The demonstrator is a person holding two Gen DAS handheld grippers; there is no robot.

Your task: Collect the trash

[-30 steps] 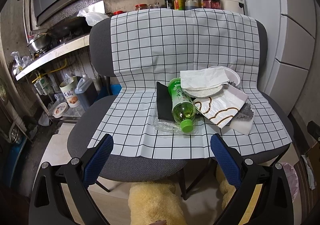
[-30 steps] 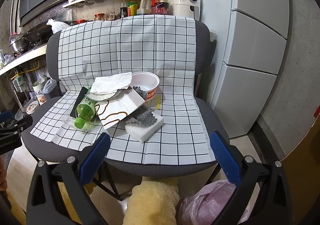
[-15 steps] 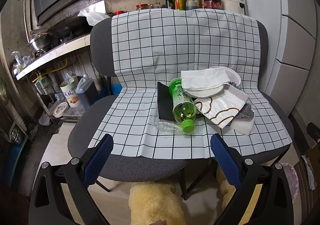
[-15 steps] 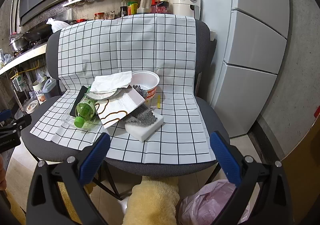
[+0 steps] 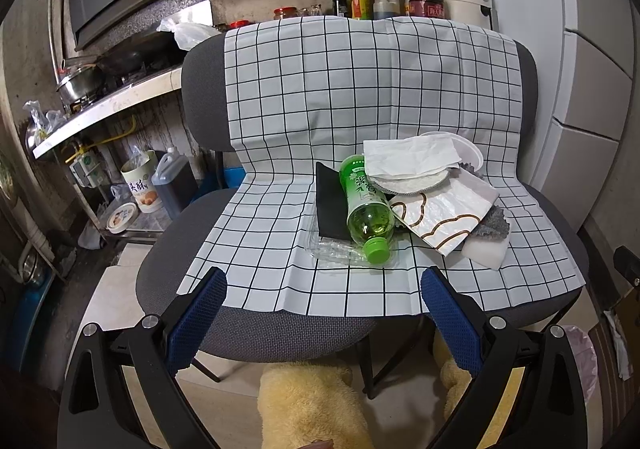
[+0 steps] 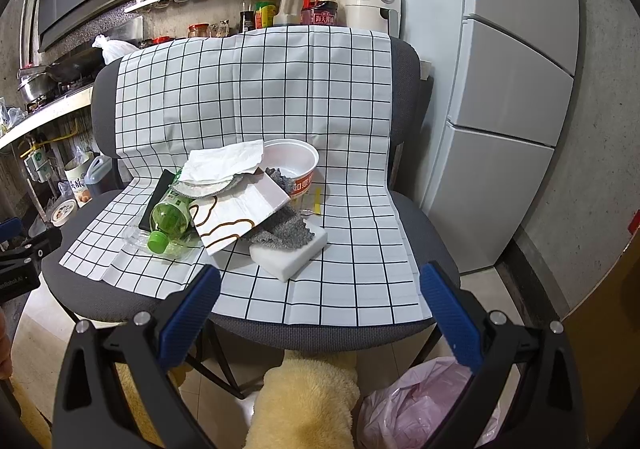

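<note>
A pile of trash lies on a grey chair covered by a checked cloth [image 5: 280, 233]. It holds a green bottle [image 5: 365, 205] [image 6: 170, 215], a white tissue [image 5: 412, 159] [image 6: 226, 163], a patterned paper bag [image 5: 444, 209] [image 6: 236, 213], a white foam block [image 5: 486, 251] [image 6: 290, 253], a grey rag [image 6: 282, 233], a clear plastic tray [image 5: 340, 251] and a noodle cup [image 6: 296, 165]. My left gripper [image 5: 322, 289] is open and empty, in front of the seat edge. My right gripper [image 6: 320, 285] is open and empty, in front of the seat.
A pink trash bag [image 6: 412, 409] [image 5: 580, 353] sits on the floor at the lower right. A yellow furry slipper [image 6: 304, 401] shows below. A fridge [image 6: 512, 109] stands right of the chair. A counter with pots [image 5: 92, 97] and containers on the floor [image 5: 140, 181] are at the left.
Both grippers have barely moved; the chair appears very slightly shifted in view. Both stay open and empty.
</note>
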